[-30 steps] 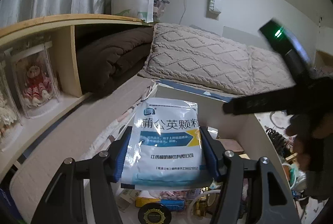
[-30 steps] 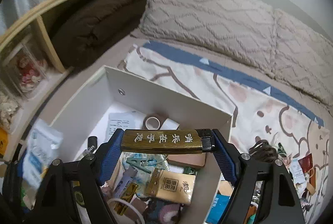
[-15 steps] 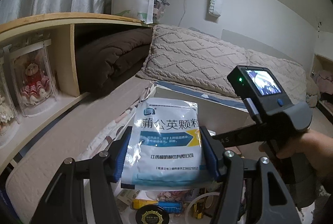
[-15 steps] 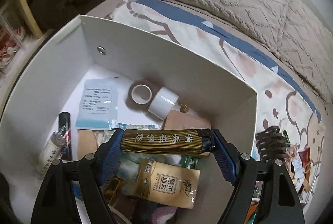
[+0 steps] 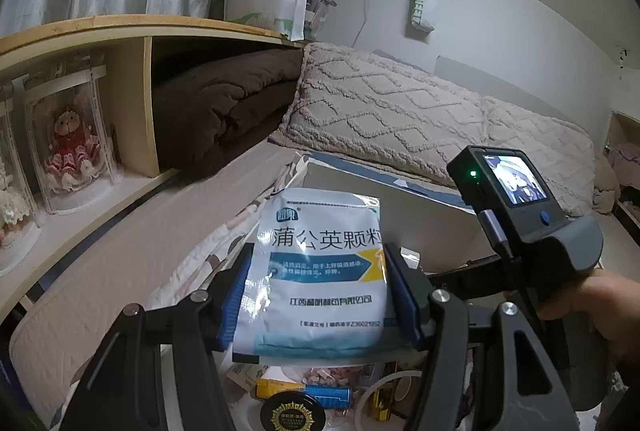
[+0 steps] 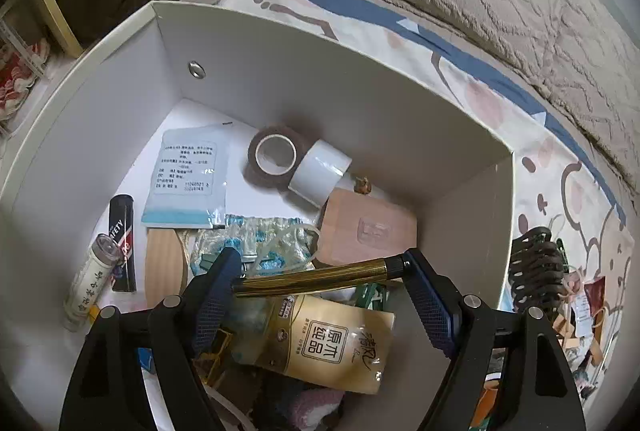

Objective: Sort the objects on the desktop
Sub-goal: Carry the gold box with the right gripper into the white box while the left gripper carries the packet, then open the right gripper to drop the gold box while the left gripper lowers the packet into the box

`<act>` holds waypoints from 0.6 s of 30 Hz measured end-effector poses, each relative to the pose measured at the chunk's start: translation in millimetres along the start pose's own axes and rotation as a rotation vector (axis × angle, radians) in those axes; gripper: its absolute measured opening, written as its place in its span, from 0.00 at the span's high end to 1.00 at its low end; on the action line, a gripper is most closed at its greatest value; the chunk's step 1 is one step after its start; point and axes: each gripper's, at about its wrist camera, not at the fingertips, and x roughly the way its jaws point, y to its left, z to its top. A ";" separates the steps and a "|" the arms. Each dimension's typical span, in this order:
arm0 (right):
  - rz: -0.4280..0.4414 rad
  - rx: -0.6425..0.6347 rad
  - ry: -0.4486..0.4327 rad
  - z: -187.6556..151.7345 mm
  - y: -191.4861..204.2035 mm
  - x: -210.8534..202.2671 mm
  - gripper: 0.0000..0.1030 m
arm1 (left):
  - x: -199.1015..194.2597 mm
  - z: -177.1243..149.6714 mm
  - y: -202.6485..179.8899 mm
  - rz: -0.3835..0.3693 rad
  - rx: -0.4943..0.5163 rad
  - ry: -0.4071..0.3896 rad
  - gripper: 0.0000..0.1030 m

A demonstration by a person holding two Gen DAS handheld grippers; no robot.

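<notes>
- The left gripper (image 5: pixel 320 295) is clenched on a sachet (image 5: pixel 320 267), one blue pad on each side edge, and holds it upright above the near end of the box (image 5: pixel 420 207).
- The sachet looks light and limp, a slick foil packet. Pinched by its edges it bows a little between the pads. My guess is that a grip across the flat seams would hold it more surely than one on the slippery face.
- Inside the box, two tape rolls (image 6: pixel 298 163) lie by the far wall. A flat white packet (image 6: pixel 186 177) lies left of them, and a black tube (image 6: pixel 122 243) and a clear vial (image 6: pixel 90 281) rest beside the left wall.
- The right gripper (image 6: pixel 320 285) hangs over the box's near end. The lighter (image 6: pixel 316 277) sits tilted between its fingers, the capped end touching the right pad. Whether the left pad bears on it I cannot tell.
- The lighter looks stiff, smooth and small, so it would likely roll or slide. End to end is the natural hold.
- A gold pouch (image 6: pixel 324 343) lies just under it.
</notes>
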 end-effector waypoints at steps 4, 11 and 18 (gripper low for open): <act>0.003 0.008 -0.018 3.1 -2.3 -0.4 0.10 | 2.6 -0.8 -3.9 0.016 0.023 0.014 0.40; 0.019 0.015 -0.023 4.3 -4.6 -0.6 0.08 | 5.8 -1.1 -6.0 0.021 0.048 0.038 0.40; 0.022 -0.038 -0.036 -9.3 -1.0 -9.2 0.08 | 12.2 -0.7 -6.3 0.011 0.065 0.088 0.40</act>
